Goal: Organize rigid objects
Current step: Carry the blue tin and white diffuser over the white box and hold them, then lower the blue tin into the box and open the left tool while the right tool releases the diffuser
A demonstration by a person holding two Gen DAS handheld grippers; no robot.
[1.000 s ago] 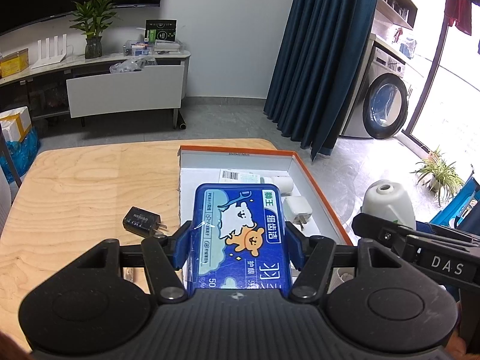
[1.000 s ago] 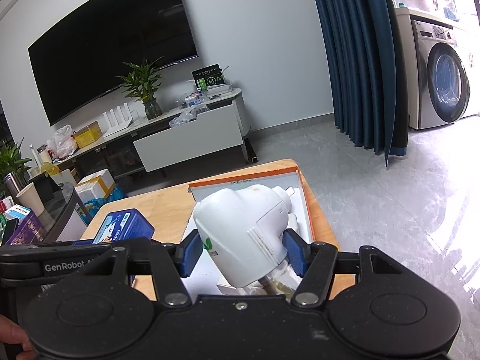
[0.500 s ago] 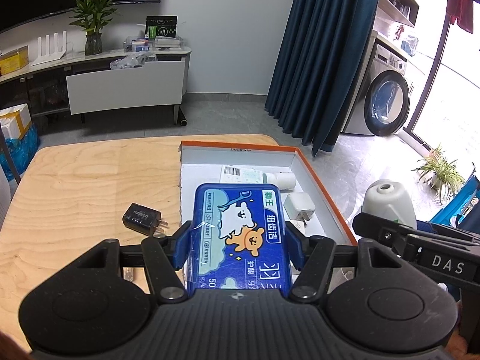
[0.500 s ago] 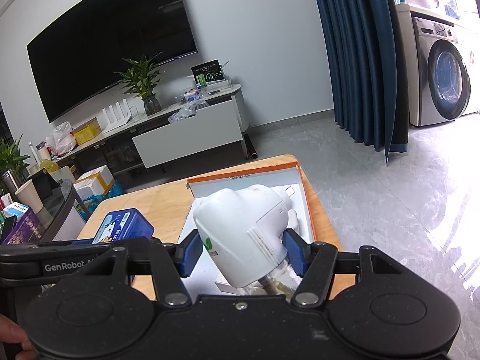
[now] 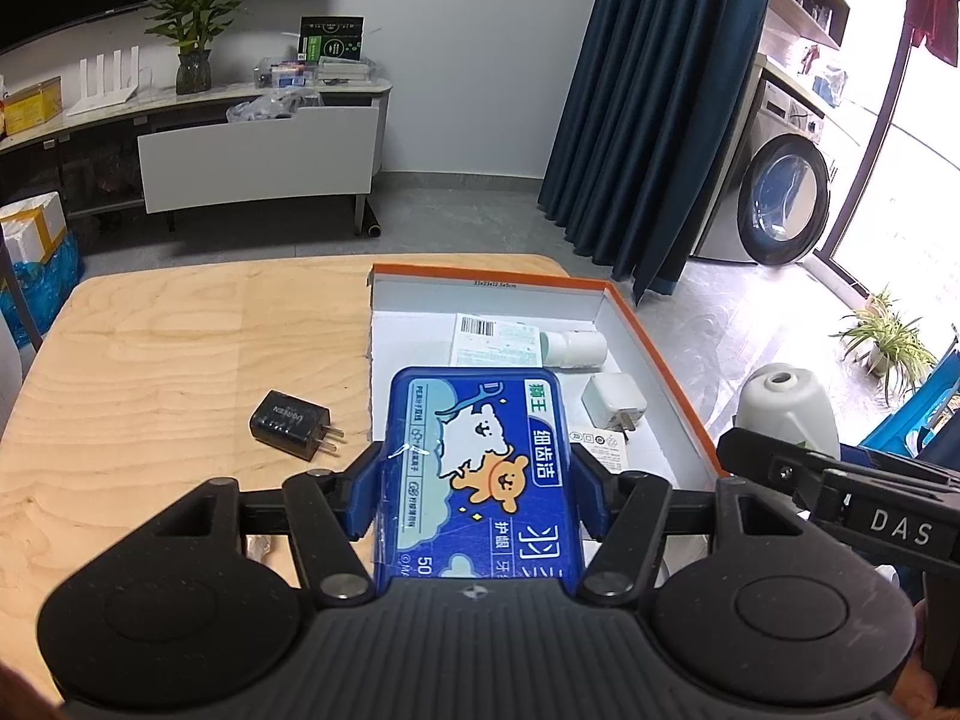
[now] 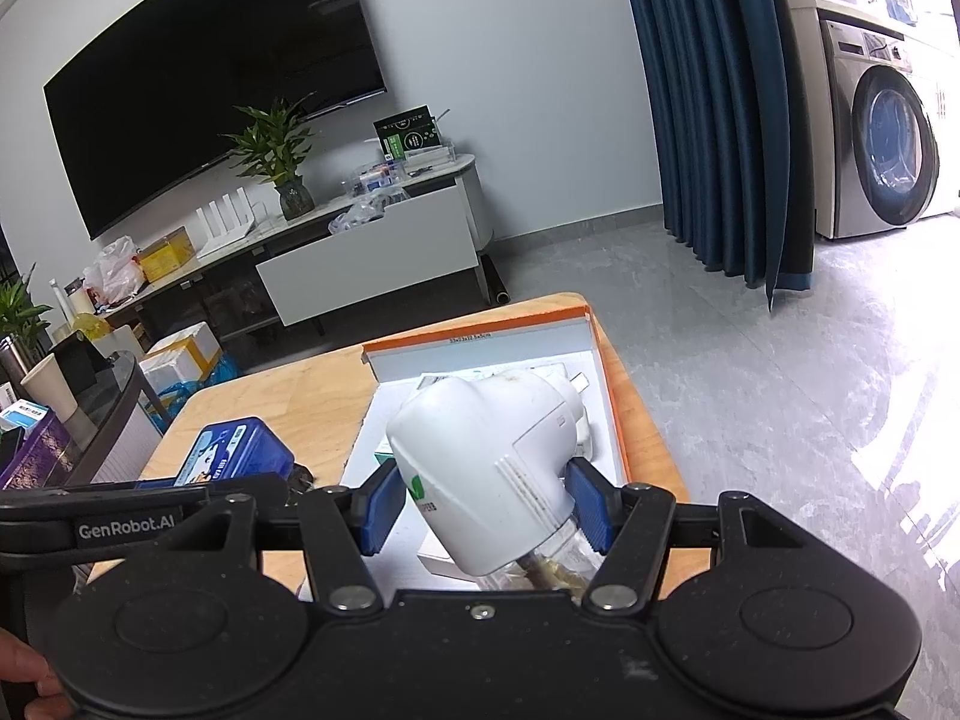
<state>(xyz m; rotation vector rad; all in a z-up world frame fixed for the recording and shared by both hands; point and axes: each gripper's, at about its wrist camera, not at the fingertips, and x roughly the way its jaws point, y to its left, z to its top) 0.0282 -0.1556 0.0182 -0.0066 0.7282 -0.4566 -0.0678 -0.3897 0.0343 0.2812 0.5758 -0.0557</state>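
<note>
My left gripper (image 5: 477,489) is shut on a blue floss box (image 5: 477,462) with a cartoon bear, held above the near left edge of the orange-rimmed white tray (image 5: 666,360). My right gripper (image 6: 483,498) is shut on a white plastic device (image 6: 486,462), held above the tray (image 6: 612,414). That device also shows at the right in the left wrist view (image 5: 786,408). The floss box also shows at the left in the right wrist view (image 6: 234,456).
A black charger (image 5: 291,417) lies on the wooden table (image 5: 180,348) left of the tray. In the tray lie a white charger (image 5: 612,399), a white bottle (image 5: 576,348) and a labelled packet (image 5: 498,339). The floor drops off to the right.
Both grippers have drawn back and risen slightly with their objects still held. The tray and table look a little farther away.
</note>
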